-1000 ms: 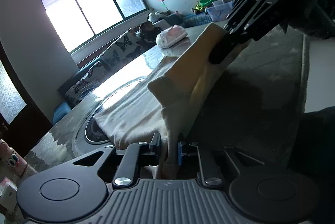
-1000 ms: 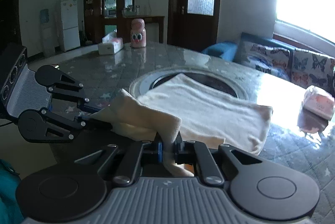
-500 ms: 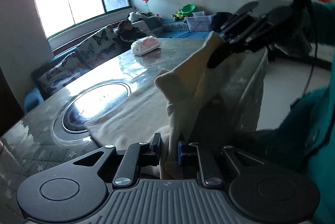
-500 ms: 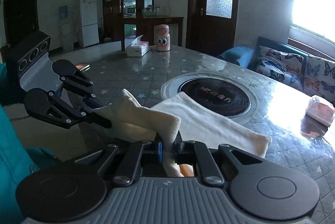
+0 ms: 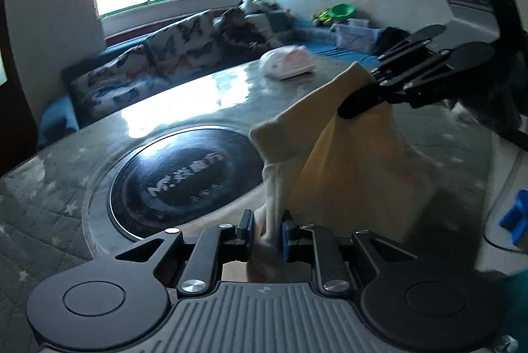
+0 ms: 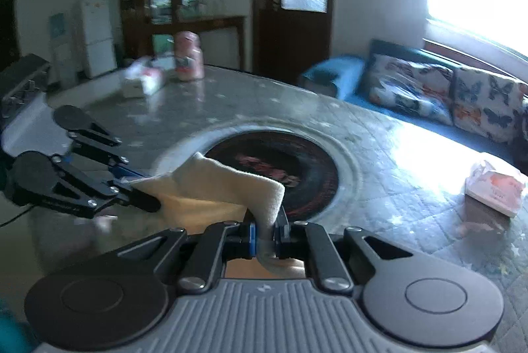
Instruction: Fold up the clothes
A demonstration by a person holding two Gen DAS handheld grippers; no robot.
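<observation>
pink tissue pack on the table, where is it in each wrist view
Left wrist view: the pink tissue pack lies upper centre, on the far side of the table, before the butterfly sofa.
Right wrist view: it lies at the right edge, mid-height, on the sunlit table top.
Shared landmark: the round black hob set in the table, left of centre in the left view, central in the right view.

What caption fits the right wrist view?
Both grippers, right gripper and left gripper, hold a cream garment lifted above the round table.
</observation>
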